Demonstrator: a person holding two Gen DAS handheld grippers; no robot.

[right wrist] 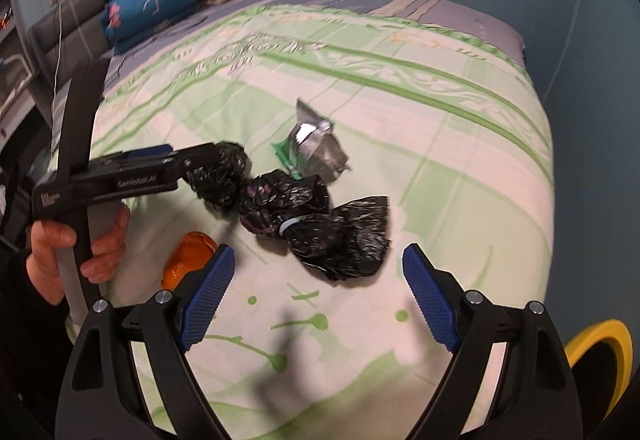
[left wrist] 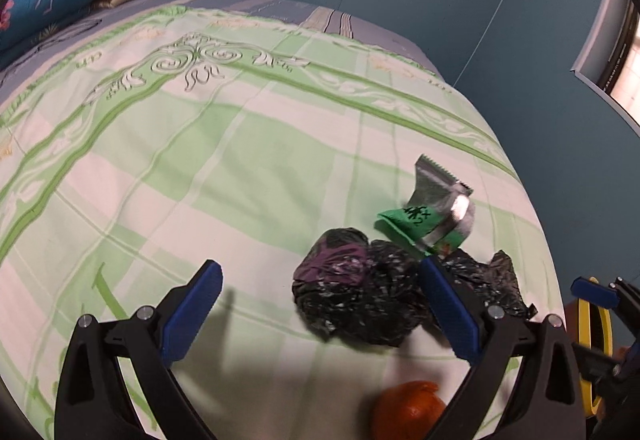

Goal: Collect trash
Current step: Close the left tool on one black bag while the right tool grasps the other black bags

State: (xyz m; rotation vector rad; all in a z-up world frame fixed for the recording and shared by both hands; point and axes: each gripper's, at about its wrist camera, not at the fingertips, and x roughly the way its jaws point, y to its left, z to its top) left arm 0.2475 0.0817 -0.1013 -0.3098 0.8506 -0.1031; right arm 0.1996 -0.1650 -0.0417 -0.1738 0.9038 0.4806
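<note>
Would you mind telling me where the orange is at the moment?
The orange lies on the bedspread near the bed's front edge, low left in the right wrist view, just left of the black plastic bags and beside the person's hand.

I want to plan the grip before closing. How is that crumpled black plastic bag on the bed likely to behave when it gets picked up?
The black plastic bag looks thin and crinkled, so it will probably be floppy and crush between the pads. It seems cinched by a pale band, so it may hang as one bundle. It probably weighs little, though its contents are hidden.
</note>
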